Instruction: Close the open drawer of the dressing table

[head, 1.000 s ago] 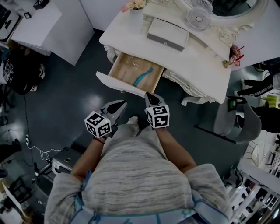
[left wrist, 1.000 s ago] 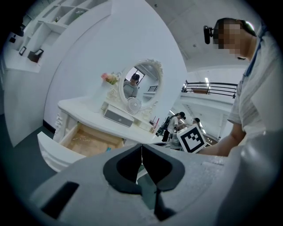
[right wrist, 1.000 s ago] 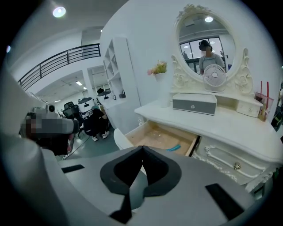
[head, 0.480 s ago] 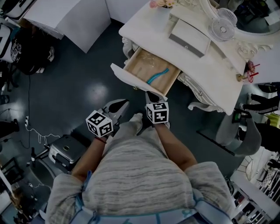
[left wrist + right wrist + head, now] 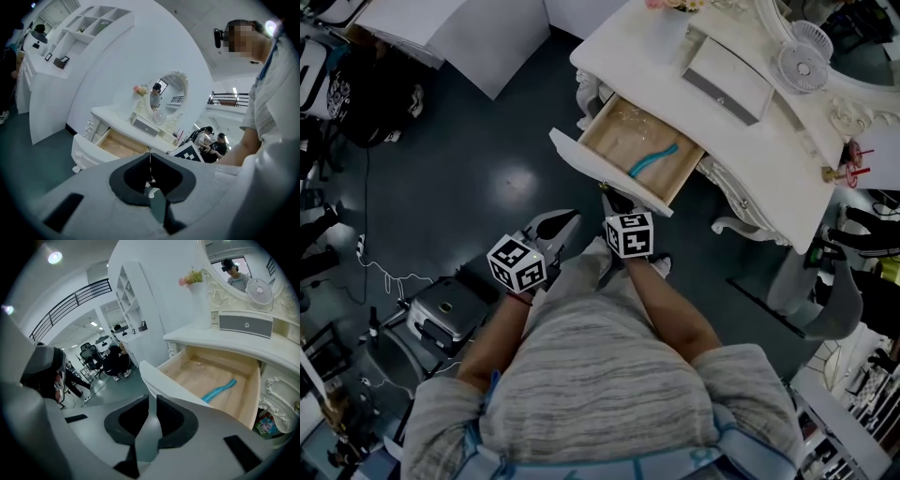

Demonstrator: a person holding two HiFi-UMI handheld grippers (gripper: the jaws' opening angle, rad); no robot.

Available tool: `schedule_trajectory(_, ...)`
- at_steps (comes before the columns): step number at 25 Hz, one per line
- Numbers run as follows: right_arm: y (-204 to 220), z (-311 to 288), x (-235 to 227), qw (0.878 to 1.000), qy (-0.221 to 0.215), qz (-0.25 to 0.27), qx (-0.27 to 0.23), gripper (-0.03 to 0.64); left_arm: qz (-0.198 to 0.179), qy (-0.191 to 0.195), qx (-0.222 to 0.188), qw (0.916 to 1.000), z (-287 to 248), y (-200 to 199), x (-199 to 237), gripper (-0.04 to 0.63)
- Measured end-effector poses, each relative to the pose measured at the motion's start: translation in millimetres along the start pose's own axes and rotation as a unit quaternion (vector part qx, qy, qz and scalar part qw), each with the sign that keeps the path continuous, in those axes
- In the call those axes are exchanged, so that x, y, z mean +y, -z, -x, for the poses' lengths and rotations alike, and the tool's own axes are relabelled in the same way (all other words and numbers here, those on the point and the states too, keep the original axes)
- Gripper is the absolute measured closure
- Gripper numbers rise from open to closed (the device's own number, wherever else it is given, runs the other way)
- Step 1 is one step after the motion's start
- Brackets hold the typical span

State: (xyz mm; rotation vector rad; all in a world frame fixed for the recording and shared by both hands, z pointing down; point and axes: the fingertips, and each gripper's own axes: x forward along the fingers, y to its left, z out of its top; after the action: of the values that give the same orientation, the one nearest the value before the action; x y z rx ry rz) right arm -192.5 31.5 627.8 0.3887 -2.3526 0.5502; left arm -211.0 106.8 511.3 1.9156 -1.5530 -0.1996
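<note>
While the person's forearms reach forward side by side, both tools point toward the dressing table (image 5: 750,141).

Right gripper (image 5: 605,193): tilted downward, marker cube (image 5: 629,234) uppermost. Jaws all but closed, having just parted to a thin slit; nothing between them. In the right gripper view (image 5: 153,397) the white front panel of the open drawer (image 5: 164,378) stands close ahead of the tips; contact cannot be made out.

Left gripper (image 5: 569,217): beside the right one, pointing nearer level. Jaws meet at the tips (image 5: 150,152), empty. The drawer lies ahead and to its right, well apart.

Drawer (image 5: 602,174): pulled fully out, wooden floor showing, one teal curved item (image 5: 653,159) inside.

Tabletop, beyond the drawer: grey-fronted box (image 5: 727,80), small fan (image 5: 803,67), vase of flowers (image 5: 199,301), ornate mirror (image 5: 243,263).

Room: dark floor (image 5: 469,169); hard case (image 5: 445,314) on it, left of the left gripper; white shelving (image 5: 133,305) to the right gripper's left.
</note>
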Motion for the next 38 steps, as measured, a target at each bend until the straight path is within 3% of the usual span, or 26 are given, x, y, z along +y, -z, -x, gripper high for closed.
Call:
schedule_trajectory(4,13.4,-14.8,0.3,0.999,-0.004,-0.027,0.021,0.54,0.005,-0.005,0.003,1.0,0.5,3.1,5.7,0.58)
schedule_trajectory(14,40.8,-43.3,-16.3,0.992,0.032,-0.106,0.056,0.508,0.017,-0.011,0.008,0.9998,4.3,10.5,13.7,0.58)
schedule_trajectory(27,55.3,-69.0,-31.2,0.987,0.08,-0.107,0.087,0.521,0.028,-0.016,0.018,0.9993,10.2,21.8,20.3,0.58)
schedule_trajectory(38,52.7,-74.1,-35.8,0.989,0.077,-0.088,0.096,0.543,0.031,-0.009,0.021,0.9993,-0.5,22.5,21.9,0.58)
